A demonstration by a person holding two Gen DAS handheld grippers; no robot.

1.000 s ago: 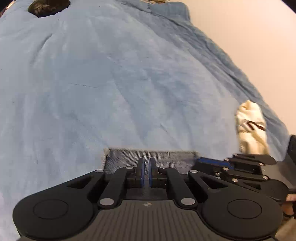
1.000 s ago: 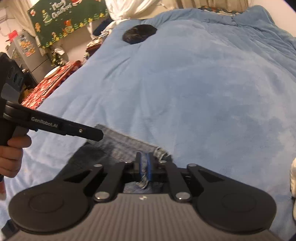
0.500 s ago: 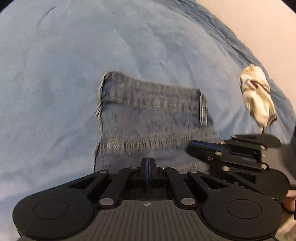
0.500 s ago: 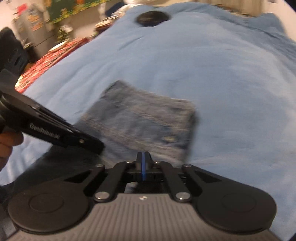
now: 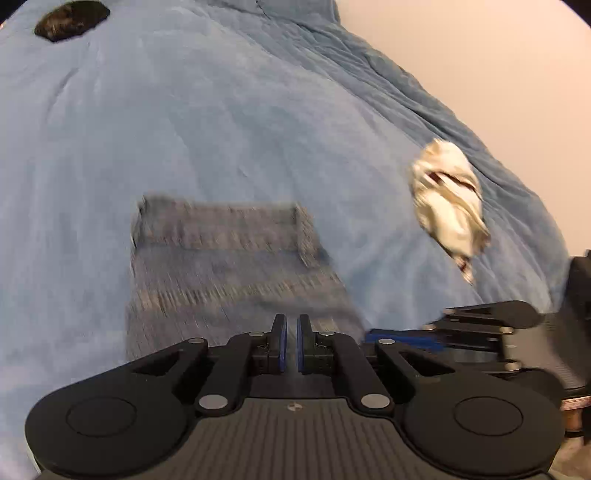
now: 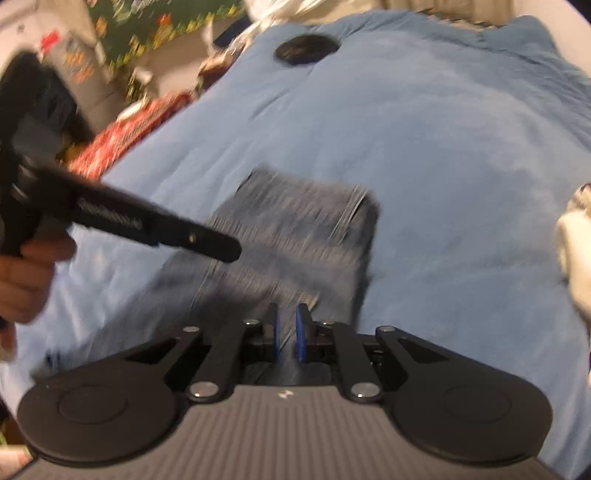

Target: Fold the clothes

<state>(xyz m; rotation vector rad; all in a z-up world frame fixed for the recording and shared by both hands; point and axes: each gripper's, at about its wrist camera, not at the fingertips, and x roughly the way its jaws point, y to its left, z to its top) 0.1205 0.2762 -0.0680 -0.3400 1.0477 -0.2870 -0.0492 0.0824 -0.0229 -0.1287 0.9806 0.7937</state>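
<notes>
Denim garment: your folded denim piece point(image 5: 229, 258) lies flat on the blue bed cover point(image 5: 221, 122), just in front of both grippers. It is blurred in both views.
Left gripper: your left gripper point(image 5: 291, 341) hangs over the near edge of the denim. Its fingers point(image 5: 282, 343) stand with only a narrow gap, and there is no cloth between them.
Right gripper: your right gripper point(image 6: 287, 332) is also above the near edge of the denim. Its fingers point(image 6: 302, 332) have just been opening a little; the gap is narrow and nothing is held in it.
Your left hand: it point(image 6: 26, 280) shows at the left side of the right wrist view, around the handle of the left gripper.
Cream cloth: a crumpled cream cloth point(image 5: 448, 199) lies on the bed cover to the right, well apart from the denim.
Dark item: a dark round thing point(image 5: 70, 24) lies far up on the bed cover.
</notes>
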